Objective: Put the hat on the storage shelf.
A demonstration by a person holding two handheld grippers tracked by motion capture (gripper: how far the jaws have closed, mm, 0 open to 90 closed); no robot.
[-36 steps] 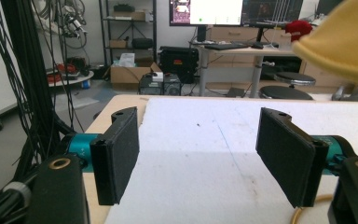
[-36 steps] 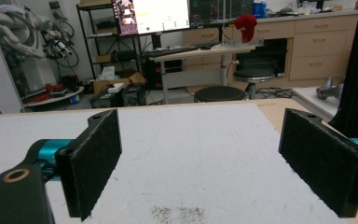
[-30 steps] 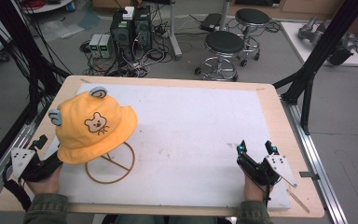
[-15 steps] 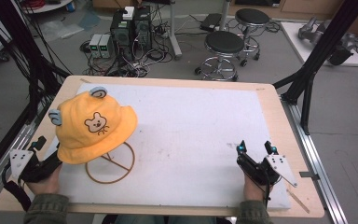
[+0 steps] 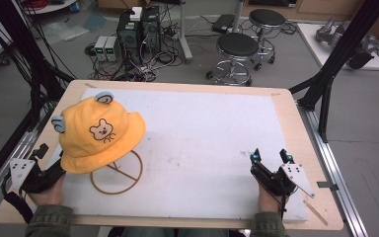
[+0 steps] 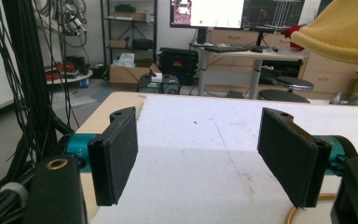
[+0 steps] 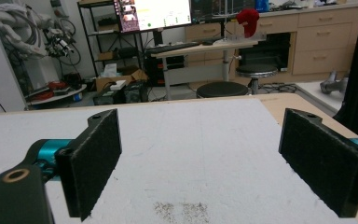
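Observation:
A yellow bucket hat point(image 5: 98, 133) with a bear face and two blue ears sits on a wooden stand whose ring base point(image 5: 117, 173) rests on the mat at the left. My left gripper point(image 5: 52, 159) lies at the near left corner, just beside the hat's brim, open and empty. In the left gripper view its jaws point(image 6: 200, 154) stand wide apart over bare mat, with the hat's brim point(image 6: 345, 32) above right and the ring base point(image 6: 303, 210) at the lower right. My right gripper point(image 5: 271, 156) rests open at the near right, empty point(image 7: 200, 158).
A white mat point(image 5: 202, 128) covers most of the wooden table point(image 5: 296, 123). Black frame posts point(image 5: 330, 74) stand at the table's right and left sides. Two stools point(image 5: 237, 47) and computer boxes stand on the floor beyond the far edge.

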